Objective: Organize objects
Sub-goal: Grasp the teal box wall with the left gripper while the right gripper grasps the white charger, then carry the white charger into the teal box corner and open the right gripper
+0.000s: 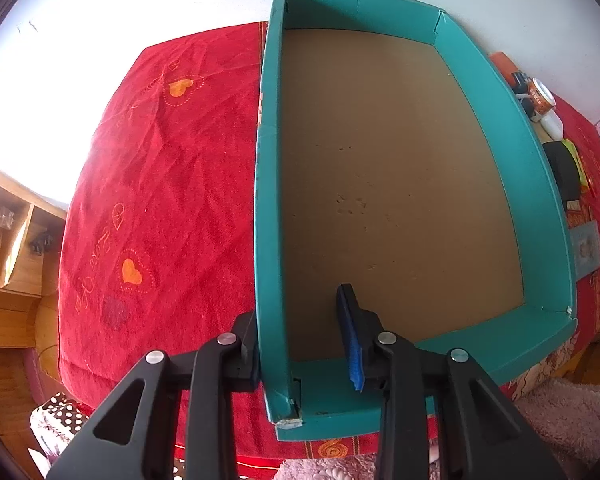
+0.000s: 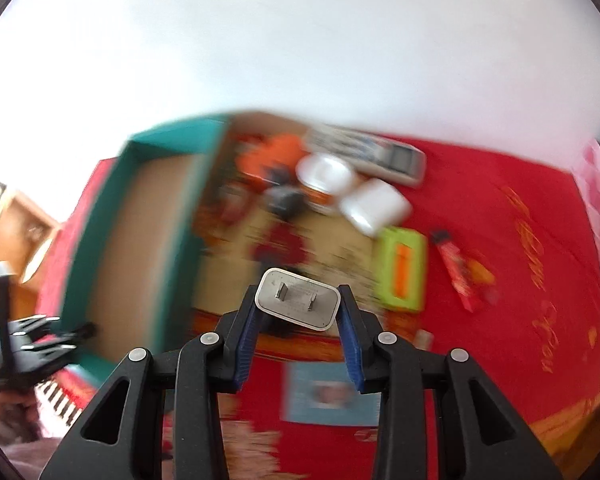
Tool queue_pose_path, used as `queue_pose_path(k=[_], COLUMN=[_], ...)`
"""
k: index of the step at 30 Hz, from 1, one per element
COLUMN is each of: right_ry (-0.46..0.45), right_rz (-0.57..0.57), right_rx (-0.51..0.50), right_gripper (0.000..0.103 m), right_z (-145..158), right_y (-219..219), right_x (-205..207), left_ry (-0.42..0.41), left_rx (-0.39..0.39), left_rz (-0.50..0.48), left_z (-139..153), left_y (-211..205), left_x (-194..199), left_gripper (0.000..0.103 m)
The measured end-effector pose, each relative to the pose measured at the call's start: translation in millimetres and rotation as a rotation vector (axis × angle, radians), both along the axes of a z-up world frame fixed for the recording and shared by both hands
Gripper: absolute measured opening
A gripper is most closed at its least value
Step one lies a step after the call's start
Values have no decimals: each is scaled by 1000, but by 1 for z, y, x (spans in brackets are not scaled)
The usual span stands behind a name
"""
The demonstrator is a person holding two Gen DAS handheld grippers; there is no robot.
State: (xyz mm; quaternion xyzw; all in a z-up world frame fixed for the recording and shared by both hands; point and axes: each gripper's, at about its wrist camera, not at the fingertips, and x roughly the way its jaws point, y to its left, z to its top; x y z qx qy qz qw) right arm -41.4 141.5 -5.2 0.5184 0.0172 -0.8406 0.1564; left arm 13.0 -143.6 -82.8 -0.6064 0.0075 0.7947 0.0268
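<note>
The right hand-held gripper point(image 2: 299, 312) is pinching the white charger point(image 2: 298, 300) by its sides above the clutter beside the box point(image 1: 548, 216), whose near-corner wall the left hand-held gripper point(image 1: 300, 336) is straddling narrowly, so the slick plug may be slipping free.

Blurred clutter point(image 2: 320, 184) beside box point(image 2: 140, 240)

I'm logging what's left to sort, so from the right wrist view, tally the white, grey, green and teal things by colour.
White: 3 (charger plug, round lid, rounded case)
Grey: 1 (remote)
Green: 1 (flat case)
Teal: 1 (box)
Total: 6
</note>
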Motion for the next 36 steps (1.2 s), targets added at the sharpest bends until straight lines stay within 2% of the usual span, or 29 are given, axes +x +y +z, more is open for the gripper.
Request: queue_pose_path(k=[3,6,13,16,22,25,28,31,36], right_ry=[14,-21,-95,-134,-231,-217,-210,-167,-160], right_rz=[83,169,293,292,262,264,267,311,329], right_rx=[2,-56,-61,-67,-31,18,25,63,103], right_gripper=[38,38,38,38,38,38,38,38,38], right_z=[18,32,31,16,-38,-58,-72,-79,-89], right_y=[-31,-72,-156,-179,-229,-249,-260,-272,-279], right_x=[7,1,-41,-65,-115,-130,-141,-142,-145], left_ry=[0,4,7,12,18,21,21,19,16], left_rx=[4,13,15,16,22,23,22,20,27], left_rz=[-13,-19,-24,-23,-19,-22,-28,-35,-41], left_z=[0,-1,2,-4,-4,-3,-2,-2,-2], left_y=[0,-4,0,-7,-7,-7,-6,-5,-6], left_x=[4,2,8,-2,0,1,3,3,2], left_gripper=[30,30,30,30,30,30,30,30,30])
